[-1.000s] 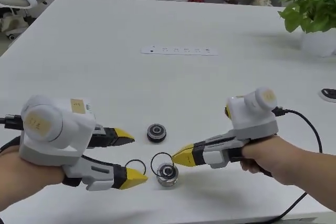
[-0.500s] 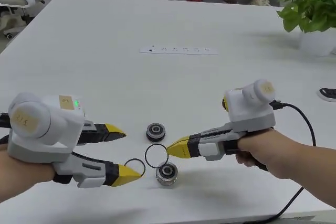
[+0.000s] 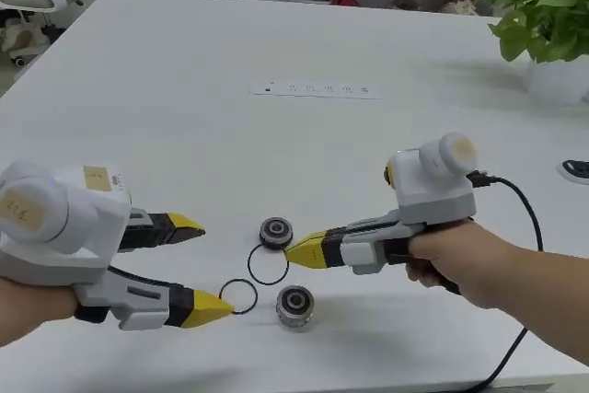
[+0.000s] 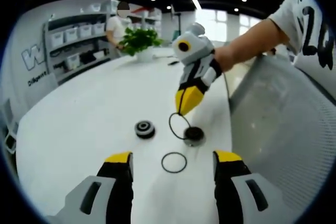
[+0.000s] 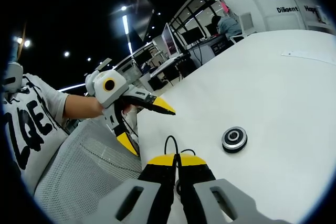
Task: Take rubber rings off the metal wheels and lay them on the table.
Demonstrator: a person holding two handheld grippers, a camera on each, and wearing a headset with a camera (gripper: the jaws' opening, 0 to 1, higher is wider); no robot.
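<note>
- Dangling from the right gripper's (image 3: 293, 249) clenched fingers, one rubber ring (image 3: 248, 264) hangs low over the tabletop (image 3: 322, 154), between the far wheel (image 3: 275, 232) and the bare wheel (image 3: 294, 304).
- Left gripper (image 3: 210, 266) fingers are spread, holding nothing; a second ring (image 3: 237, 296) lies flat near them.
- Risk imo: it's a thin pinch, so a sloppy let-go could drop the ring onto the bare wheel.

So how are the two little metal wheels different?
The farther small round metal wheel wears a black rubber ring and looks dark; the nearer small round metal wheel is bare and silvery. The farther one lies beside the right hand-held gripper's tip, the nearer one closer to the person. Both lie flat on the white table.
</note>
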